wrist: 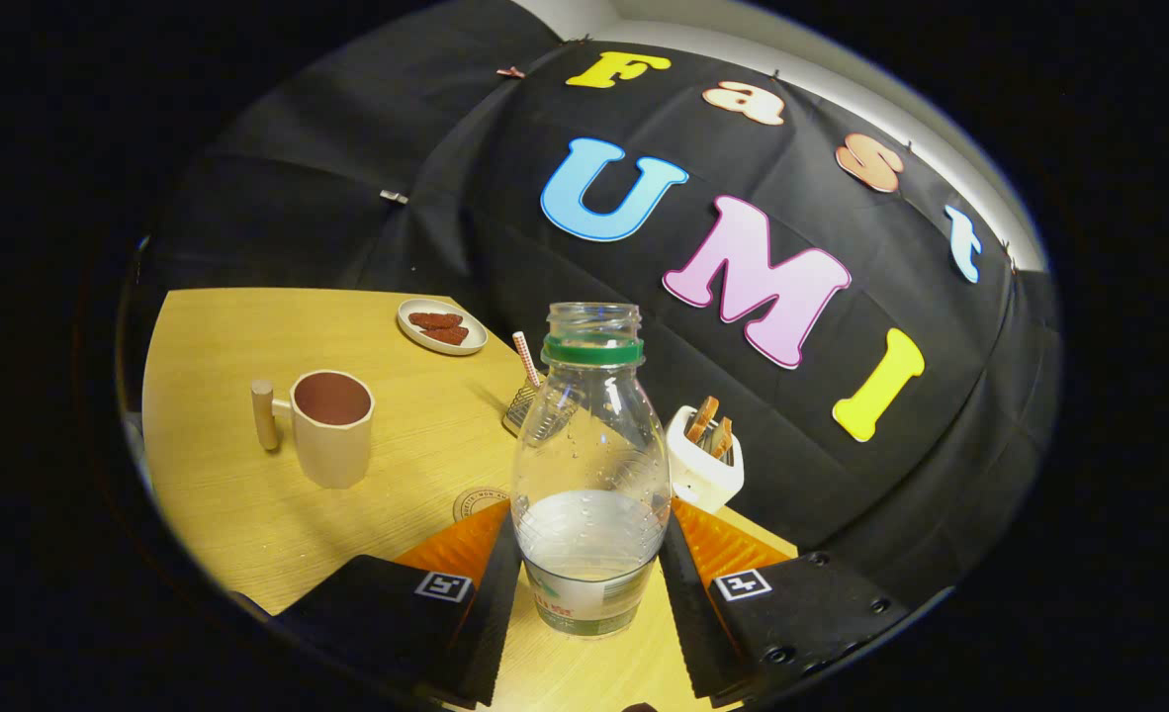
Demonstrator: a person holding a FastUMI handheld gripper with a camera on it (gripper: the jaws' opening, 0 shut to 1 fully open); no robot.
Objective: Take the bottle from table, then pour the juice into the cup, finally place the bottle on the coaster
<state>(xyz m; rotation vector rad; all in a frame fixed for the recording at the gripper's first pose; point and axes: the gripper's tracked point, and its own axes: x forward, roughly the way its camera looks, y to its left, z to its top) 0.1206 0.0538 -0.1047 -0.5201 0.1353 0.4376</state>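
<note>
Between our tongs (589,583) stands the uncapped bottle (590,465), both fingers pressed against its lower body, so we have it clenched. It looks lifted or tilted slightly over the table (228,514), though we cannot tell for sure. Just beyond the left finger, partly hidden by the bottle, lies the coaster (474,502); farther ahead to the left stands the cup (332,425). With no cap and a smooth, rounded body, we judge a loose grip could let it slip and spill juice before reaching the cup.

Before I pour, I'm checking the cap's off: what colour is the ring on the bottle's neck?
Green ring, seen in the gripper view.
</note>
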